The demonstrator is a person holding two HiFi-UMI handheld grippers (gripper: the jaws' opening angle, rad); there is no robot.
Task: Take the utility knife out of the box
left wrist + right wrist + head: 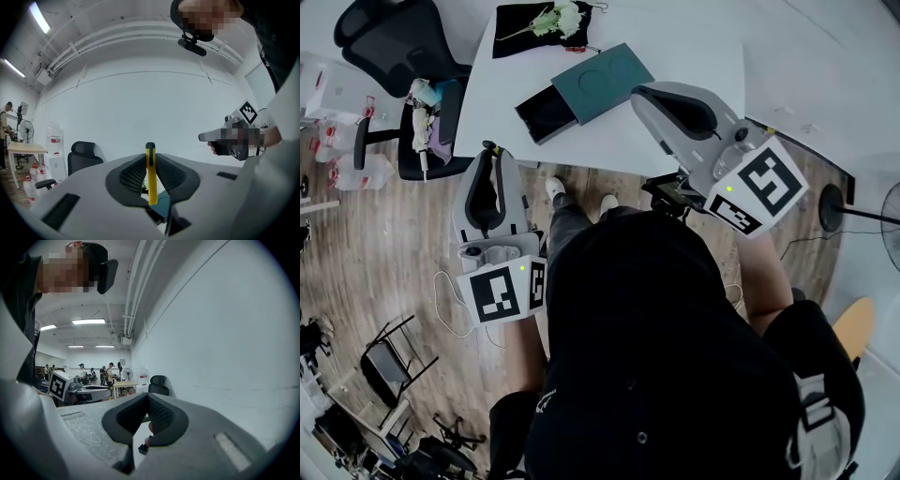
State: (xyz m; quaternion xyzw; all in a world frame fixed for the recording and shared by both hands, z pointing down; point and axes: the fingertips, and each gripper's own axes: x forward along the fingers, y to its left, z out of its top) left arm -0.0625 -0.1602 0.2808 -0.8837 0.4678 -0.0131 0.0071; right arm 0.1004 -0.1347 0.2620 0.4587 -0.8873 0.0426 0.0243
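My left gripper (491,161) is held level off the near-left corner of the white table (694,47). It is shut on a yellow utility knife (494,171) whose black tip sticks out past the jaws. In the left gripper view the knife (151,176) stands upright between the pads of the left gripper (150,154). The box lies on the table: a teal sleeve (602,80) with a black tray (546,112) slid out to the left. My right gripper (642,94) hovers beside the box's right end, jaws together on nothing (147,396).
A black cloth with flowers (544,28) lies at the table's far edge. An office chair (394,47) stands left of the table with water bottles (366,173) on the wooden floor. A folding chair (384,361) is at the lower left and a fan stand (834,208) at the right.
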